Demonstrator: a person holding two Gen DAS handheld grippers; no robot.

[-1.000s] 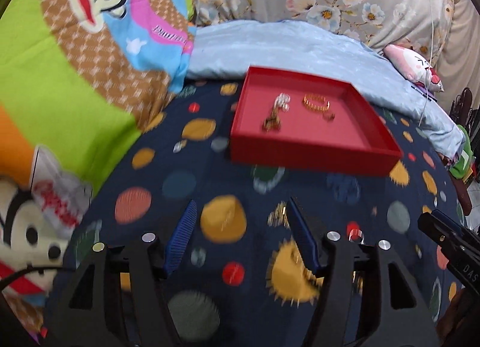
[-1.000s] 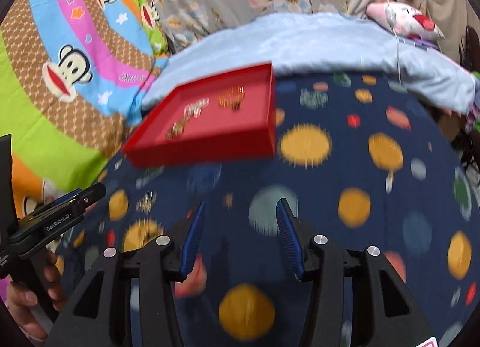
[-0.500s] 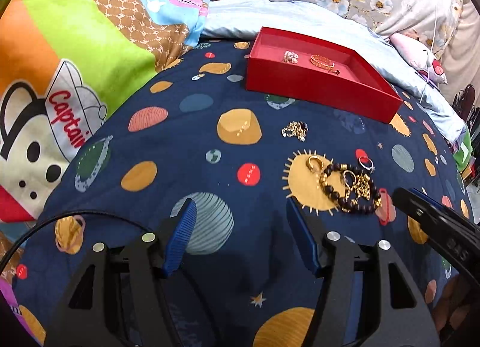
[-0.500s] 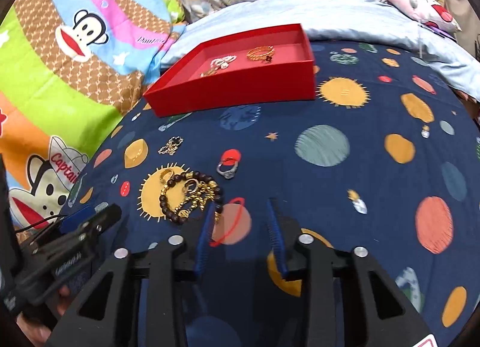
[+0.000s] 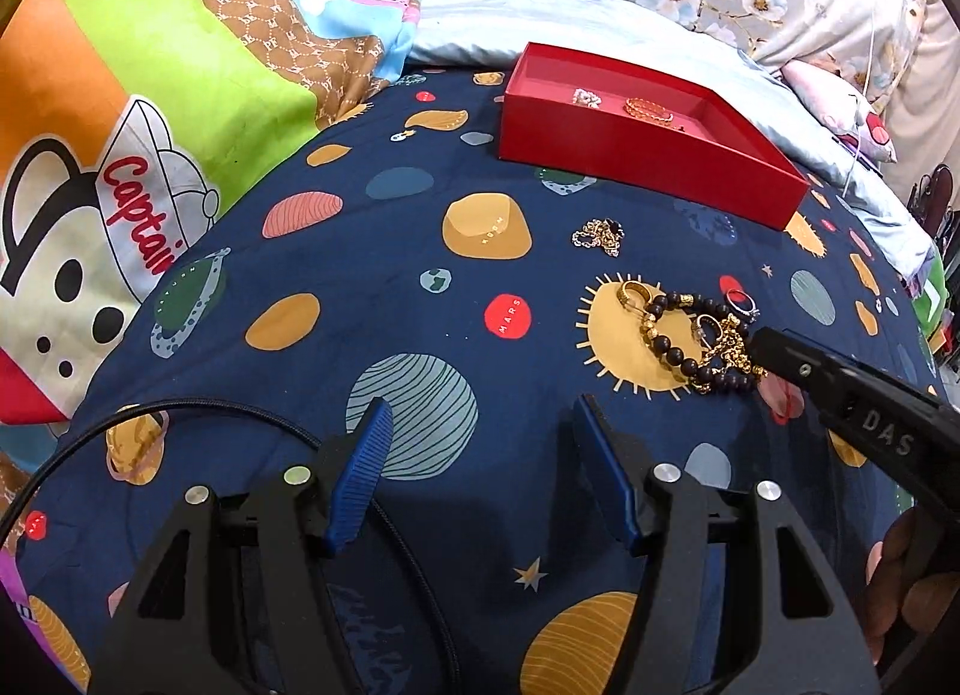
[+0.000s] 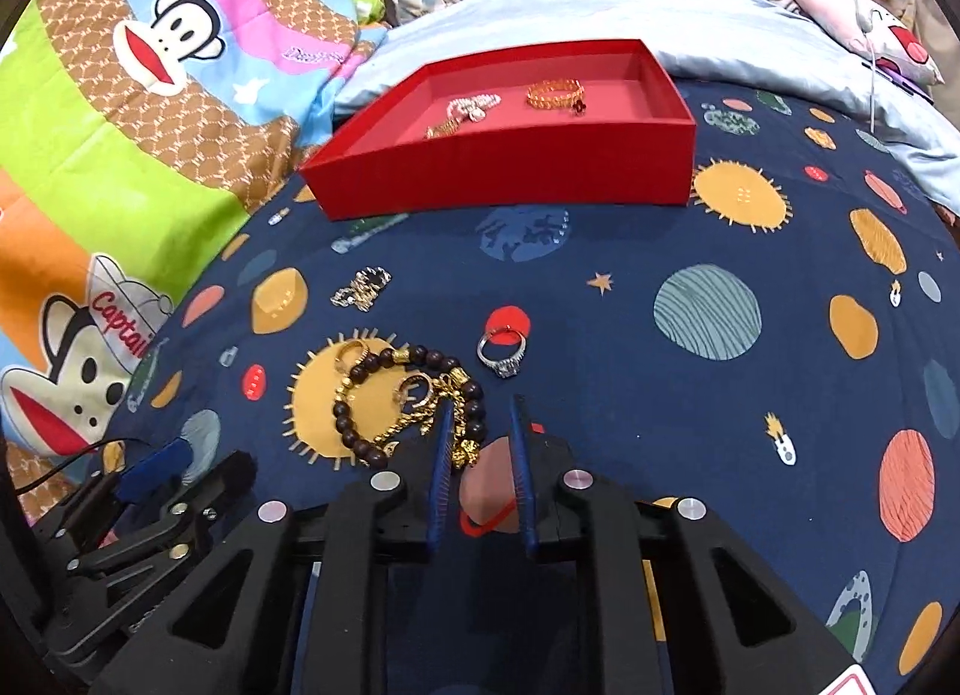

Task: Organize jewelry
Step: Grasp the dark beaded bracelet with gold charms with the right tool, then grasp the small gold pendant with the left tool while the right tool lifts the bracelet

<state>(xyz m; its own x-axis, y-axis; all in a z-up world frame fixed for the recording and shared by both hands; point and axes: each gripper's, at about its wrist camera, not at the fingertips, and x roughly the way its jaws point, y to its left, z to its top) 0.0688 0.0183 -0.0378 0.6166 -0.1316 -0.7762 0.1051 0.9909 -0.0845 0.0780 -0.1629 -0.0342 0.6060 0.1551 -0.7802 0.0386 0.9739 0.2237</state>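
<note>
Your right hand-held gripper (image 6: pixel 480 431) is closing, jaws already narrow, over the near edge of the tangled heap on the bed (image 6: pixel 660 395): the dark bead bracelet (image 6: pixel 360 389) knotted up with the gold chain (image 6: pixel 438 401). A bit of gold chain and a bead sit between the pads, but you can't yet tell that they are pinched. The risk is the tangle: grab one strand and the whole clump may drag along, or a ring may drop off on the way to the red tray (image 6: pixel 510 161). The soft blanket could get nipped too. The silver ring (image 6: pixel 503 348) lies just beyond, apart from the heap. Your left hand-held gripper (image 5: pixel 474 473) hangs half open and empty. A second ago both grippers looked up at the tray; now they have come down over the heap and the right jaws have narrowed.
</note>
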